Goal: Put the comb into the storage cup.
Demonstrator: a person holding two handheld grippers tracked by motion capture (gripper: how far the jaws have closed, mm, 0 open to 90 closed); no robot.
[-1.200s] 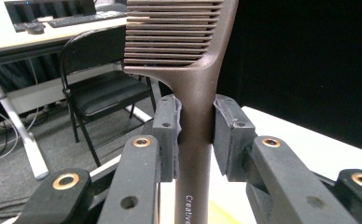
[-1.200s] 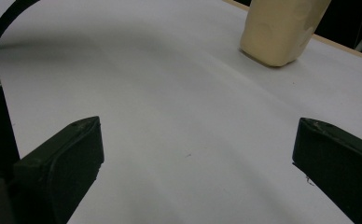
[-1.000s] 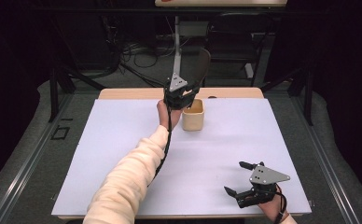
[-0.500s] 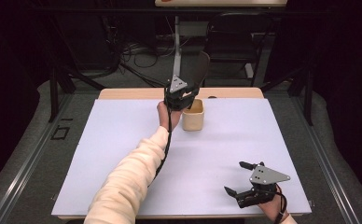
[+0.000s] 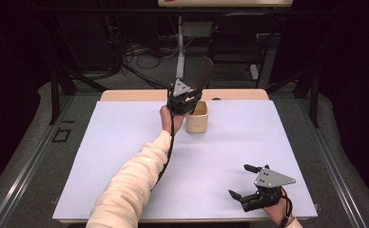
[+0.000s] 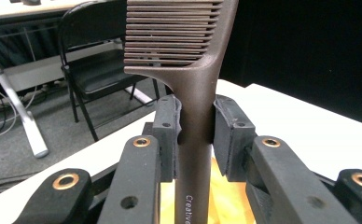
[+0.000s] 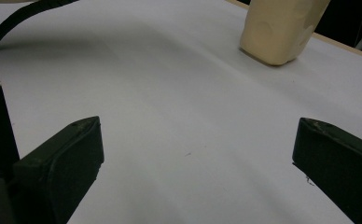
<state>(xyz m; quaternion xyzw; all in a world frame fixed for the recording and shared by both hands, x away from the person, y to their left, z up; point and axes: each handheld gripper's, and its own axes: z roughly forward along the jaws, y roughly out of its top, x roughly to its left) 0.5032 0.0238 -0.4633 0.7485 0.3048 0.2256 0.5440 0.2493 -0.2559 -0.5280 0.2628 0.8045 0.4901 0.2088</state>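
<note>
Right gripper (image 5: 249, 189), at the near table (image 5: 125, 142) edge: jaws wide apart, nothing between them, idle on the white sheet. Left gripper (image 5: 182, 97), farther off above the cup (image 5: 197, 117): jaws clamped on the handle of a brown comb (image 6: 193, 93), held upright, teeth uppermost. Likely risk: the narrow handle pivots in the pads, or its hidden lower end catches the rim and tips the light cup.

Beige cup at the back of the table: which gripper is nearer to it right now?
Left. The left gripper, shut on a brown comb, is just above the beige cup. The right gripper rests open, far off at the near right edge of the table.
</note>
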